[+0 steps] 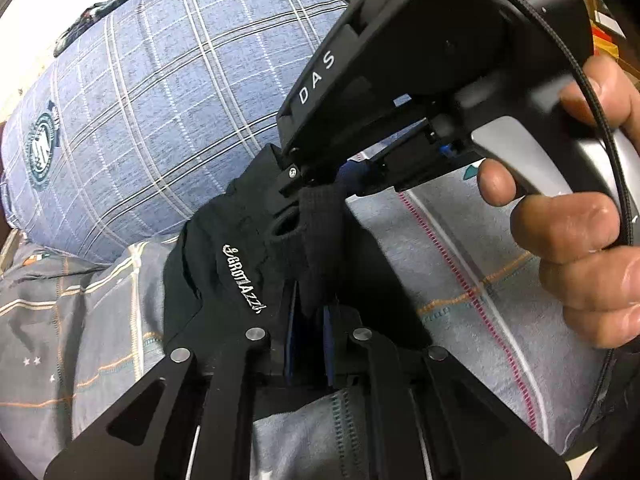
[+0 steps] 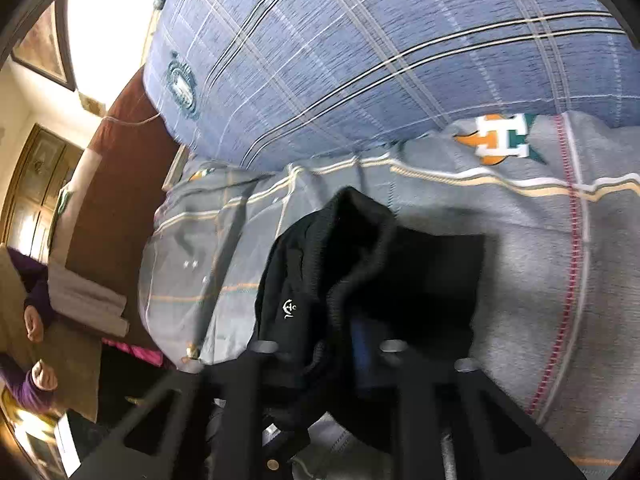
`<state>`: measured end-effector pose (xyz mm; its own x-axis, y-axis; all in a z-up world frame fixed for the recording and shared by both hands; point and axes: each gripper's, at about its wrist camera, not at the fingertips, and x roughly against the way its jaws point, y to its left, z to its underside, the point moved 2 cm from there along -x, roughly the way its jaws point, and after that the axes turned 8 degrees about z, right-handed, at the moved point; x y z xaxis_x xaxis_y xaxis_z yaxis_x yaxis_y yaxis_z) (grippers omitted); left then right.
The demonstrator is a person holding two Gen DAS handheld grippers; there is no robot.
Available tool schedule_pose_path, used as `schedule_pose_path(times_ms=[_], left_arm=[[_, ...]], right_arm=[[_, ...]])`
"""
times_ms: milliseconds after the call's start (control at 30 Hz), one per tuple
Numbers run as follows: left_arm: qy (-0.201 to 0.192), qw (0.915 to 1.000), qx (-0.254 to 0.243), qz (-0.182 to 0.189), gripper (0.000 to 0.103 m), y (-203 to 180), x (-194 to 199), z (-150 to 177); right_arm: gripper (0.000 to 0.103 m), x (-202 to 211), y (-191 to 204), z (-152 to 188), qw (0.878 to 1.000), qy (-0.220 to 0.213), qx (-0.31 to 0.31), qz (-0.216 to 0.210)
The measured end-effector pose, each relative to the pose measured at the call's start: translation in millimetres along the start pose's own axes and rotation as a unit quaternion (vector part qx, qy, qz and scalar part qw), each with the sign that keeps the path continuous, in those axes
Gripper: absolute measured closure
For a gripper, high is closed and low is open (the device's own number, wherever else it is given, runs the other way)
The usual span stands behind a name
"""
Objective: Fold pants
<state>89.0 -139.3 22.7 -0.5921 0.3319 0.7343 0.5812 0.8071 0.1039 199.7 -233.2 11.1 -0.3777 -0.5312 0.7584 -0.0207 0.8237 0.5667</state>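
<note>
Through my left wrist camera, my left gripper (image 1: 310,320) has its fingers pinching a ridge of the black pants (image 1: 224,276), the blue pads pressed against the cloth at lower centre of the frame; I judge I hold it there so the edge stays taut while the fold is carried over. The pants lie bunched on the grey bed sheet (image 1: 460,264), in front of the blue checked pillow (image 1: 160,92) that fills the upper left. My right gripper (image 1: 316,188) comes in from the upper right, tilted down, its tip in the same fabric just above my left one, and my right hand (image 1: 580,220) wraps the handle at the right edge. Through my right wrist camera, blurred, the pants (image 2: 320,280) rise as a dark hump at centre, lifted off the bed sheet (image 2: 540,260), with the pillow (image 2: 360,60) across the top. My right gripper (image 2: 352,344) has its fingers close together with dark cloth between them, pinching the pants as far as I can tell. Both tools sit near each other on one bunched edge.
</note>
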Motion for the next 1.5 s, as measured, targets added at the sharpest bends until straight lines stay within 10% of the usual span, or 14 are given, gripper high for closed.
schedule_pose_path(times_ms=[200, 433, 700, 867, 1000, 1500], left_arm=[[0.075, 0.9898, 0.037, 0.116, 0.062, -15.7, -34.7, 5.5], [0.037, 0.9791, 0.086, 0.181, 0.035, 7.2, 14.9, 13.1], [-0.02, 0.9608, 0.256, 0.105, 0.033, 97.6, 42.1, 27.7], [0.013, 0.9431, 0.323, 0.076, 0.033, 126.4, 6.6, 42.4], [0.048, 0.9487, 0.308, 0.055, 0.033, 118.2, -9.5, 45.6], [0.064, 0.9509, 0.3, 0.04, 0.033, 116.9, -13.5, 49.4]], right_arm=[[0.084, -28.5, -33.8, 1.9, 0.998, 0.03, -0.019, 0.044], [0.067, 10.6, -39.6, 7.8, 0.999, -0.01, -0.035, 0.028], [0.062, 74.1, 15.7, 25.7, 0.992, -0.117, 0.043, 0.006], [0.065, 15.3, 21.7, 33.5, 0.996, -0.049, 0.061, 0.041], [0.08, -23.8, -8.2, 36.1, 0.99, 0.003, 0.032, 0.137], [0.076, -10.6, -16.2, 40.4, 0.987, 0.013, 0.037, 0.156]])
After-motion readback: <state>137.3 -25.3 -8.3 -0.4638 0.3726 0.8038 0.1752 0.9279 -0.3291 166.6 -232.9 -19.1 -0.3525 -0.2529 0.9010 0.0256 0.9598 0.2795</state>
